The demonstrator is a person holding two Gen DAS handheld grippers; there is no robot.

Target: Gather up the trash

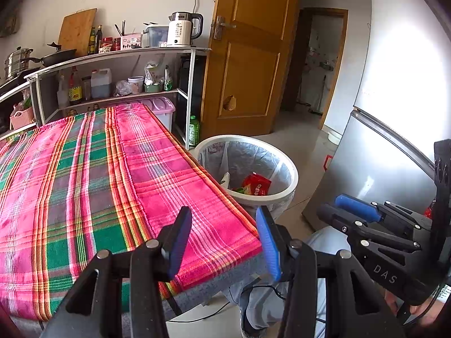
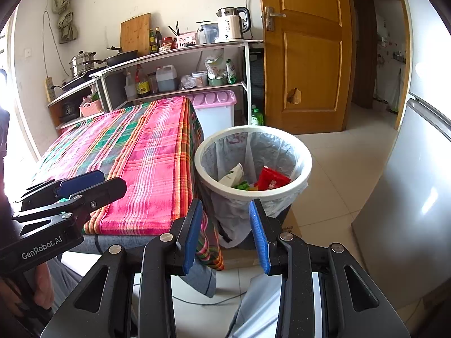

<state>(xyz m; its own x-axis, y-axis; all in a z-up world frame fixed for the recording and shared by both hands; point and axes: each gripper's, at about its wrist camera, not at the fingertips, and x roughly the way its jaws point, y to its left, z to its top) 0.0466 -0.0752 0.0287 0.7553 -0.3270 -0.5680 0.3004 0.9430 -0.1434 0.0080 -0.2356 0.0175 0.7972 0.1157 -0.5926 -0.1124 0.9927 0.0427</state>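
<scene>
Nearest the left wrist camera, the left tool [image 1: 222, 242] stood with its blue pads apart and nothing between them, over the near corner of the bench [image 1: 84, 197] covered in pink and green plaid cloth. At 3 o'clock in that view the right tool [image 1: 342, 207] showed side-on, its black body lettered "DAS". From the right wrist camera the right tool [image 2: 225, 233] also had its pads apart and empty, aimed at the white trash bin [image 2: 298, 152] at 12 o'clock. At 9 o'clock there, the left tool [image 2: 93, 181] carried the words "GenRobot.AI".

The bin, lined with a clear bag, stood on the floor just beside the bench's right edge. Inside lay the trash: a red wrapper [image 2: 270, 178] with white print too small to read, a white carton [image 2: 232, 175] and some green scraps [image 2: 242, 186]. A green bottle [image 2: 256, 118] stood on the floor beyond the bin, its label unreadable. A white kettle [image 2: 232, 25] on the shelf top bore dark print, illegible.
</scene>
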